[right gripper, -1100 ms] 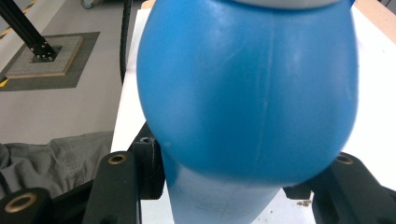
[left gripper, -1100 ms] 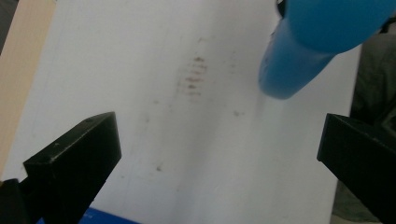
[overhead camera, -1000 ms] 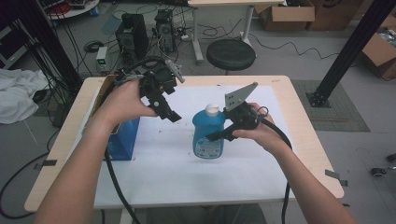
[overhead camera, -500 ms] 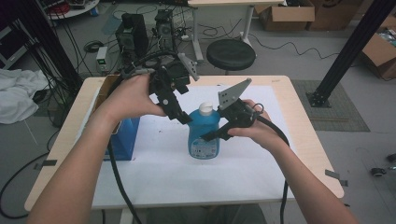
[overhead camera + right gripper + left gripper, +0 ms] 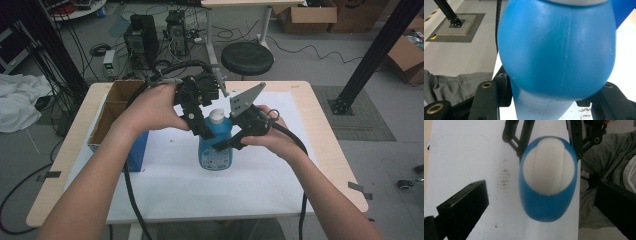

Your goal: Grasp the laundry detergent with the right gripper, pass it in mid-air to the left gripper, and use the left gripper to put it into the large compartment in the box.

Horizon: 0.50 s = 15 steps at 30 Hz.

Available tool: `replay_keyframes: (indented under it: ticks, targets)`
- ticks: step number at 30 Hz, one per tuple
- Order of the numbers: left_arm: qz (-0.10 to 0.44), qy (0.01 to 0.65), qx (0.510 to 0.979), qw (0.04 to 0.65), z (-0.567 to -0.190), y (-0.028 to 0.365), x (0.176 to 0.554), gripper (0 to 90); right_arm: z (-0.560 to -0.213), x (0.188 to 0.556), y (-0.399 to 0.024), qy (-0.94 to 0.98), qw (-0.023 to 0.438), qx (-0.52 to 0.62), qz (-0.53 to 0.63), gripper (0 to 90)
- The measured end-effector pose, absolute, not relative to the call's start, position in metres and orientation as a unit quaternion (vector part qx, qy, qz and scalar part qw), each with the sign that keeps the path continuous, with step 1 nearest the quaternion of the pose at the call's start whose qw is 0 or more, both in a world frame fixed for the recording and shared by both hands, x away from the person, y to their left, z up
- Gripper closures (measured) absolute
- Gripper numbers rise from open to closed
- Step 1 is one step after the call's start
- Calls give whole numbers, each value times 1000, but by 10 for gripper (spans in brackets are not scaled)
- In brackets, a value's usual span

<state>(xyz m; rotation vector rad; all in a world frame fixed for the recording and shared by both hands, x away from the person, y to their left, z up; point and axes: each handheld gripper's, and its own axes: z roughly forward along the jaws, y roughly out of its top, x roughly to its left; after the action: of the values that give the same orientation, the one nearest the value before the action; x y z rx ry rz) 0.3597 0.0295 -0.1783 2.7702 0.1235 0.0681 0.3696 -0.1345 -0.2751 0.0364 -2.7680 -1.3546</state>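
Leftmost on our table sits an open cardboard box with a blue front, touching the edge of the white sheet that covers most of the tabletop.

Just right of the box comes our left hand, carrying the left gripper above the blue bottle. From above, this gripper points steeply down, its tips close beside the bottle's white cap. In the left gripper view we look straight down on the white cap, and the blue shoulder of the bottle lies between the two black jaws; both jaws stand well apart from it, one far to each side, so we read these tongs as spread wide and touching nothing.

At the middle of the sheet the bottle stands upright on its base, a pale label on its front.

Right of the bottle, our right hand brings the right gripper in nearly level, its grey three-cornered plate rising above it. Its jaws pinch the bottle's body from either side. In the right gripper view the blue body bulges between the jaws and sits against both of them.

A black cable trails from each gripper toward us.
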Motion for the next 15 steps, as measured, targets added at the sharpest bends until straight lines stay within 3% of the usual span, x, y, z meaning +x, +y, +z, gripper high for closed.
replay_keyframes:
  ticks: [15]
  targets:
    - [34,30,987,157,-190,16,358,1,-274,368,-133,-896,31,11,-442,456]
